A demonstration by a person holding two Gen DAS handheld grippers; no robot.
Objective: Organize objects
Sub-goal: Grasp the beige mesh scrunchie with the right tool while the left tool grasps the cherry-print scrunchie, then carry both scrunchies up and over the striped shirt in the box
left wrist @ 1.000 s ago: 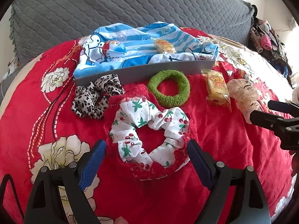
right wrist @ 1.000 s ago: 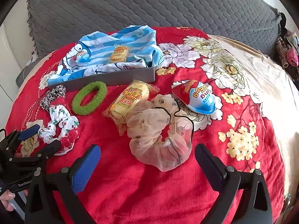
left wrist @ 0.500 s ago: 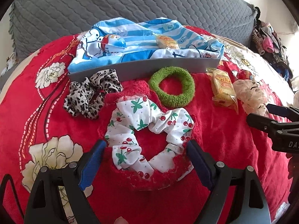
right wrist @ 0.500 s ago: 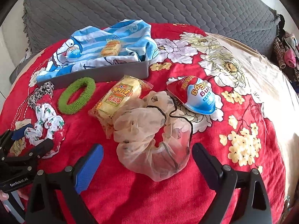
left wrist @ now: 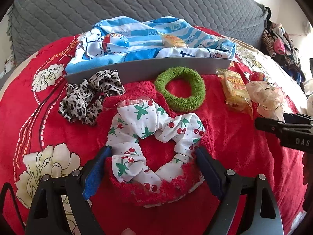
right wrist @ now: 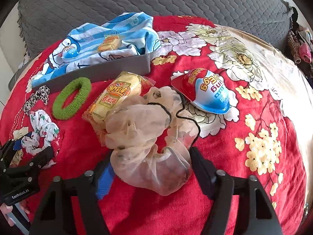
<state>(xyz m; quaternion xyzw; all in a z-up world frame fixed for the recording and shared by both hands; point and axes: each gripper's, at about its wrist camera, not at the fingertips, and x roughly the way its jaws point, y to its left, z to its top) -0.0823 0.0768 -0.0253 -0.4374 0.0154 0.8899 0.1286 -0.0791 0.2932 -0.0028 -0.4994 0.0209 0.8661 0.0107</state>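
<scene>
In the left wrist view we see the left gripper (left wrist: 153, 157) with its two fingers spread wide, one on each side of the cherry-print scrunchie (left wrist: 154, 146), which lies on the red flowered blanket (left wrist: 234, 146); the blue pads reach its outer edges, but we cannot tell if they press it. Behind this scrunchie lies the leopard-print scrunchie (left wrist: 91, 96) to the left and the green scrunchie (left wrist: 181, 89) to the right, both just in front of the grey tray (left wrist: 148, 68). The tray holds a blue striped cloth (left wrist: 156, 39), and on the cloth rest a toy egg pack (left wrist: 115, 43) and a yellow snack pack (left wrist: 173, 41). At the right, a second snack pack (left wrist: 235, 89) lies beside the sheer beige scrunchie (left wrist: 266, 98), and the right gripper (left wrist: 285, 131) comes in from the edge. In the right wrist view the right gripper (right wrist: 151, 163) is also wide, and the sheer beige scrunchie (right wrist: 148, 137) sits between its fingers, touching or almost touching both. This scrunchie leans over the second snack pack (right wrist: 115, 99), and a second toy egg pack (right wrist: 207, 90) lies near it on the right. Farther left we see the green scrunchie (right wrist: 71, 98), the grey tray (right wrist: 109, 70) and the left gripper (right wrist: 25, 156) around the cherry-print scrunchie (right wrist: 42, 129).
</scene>
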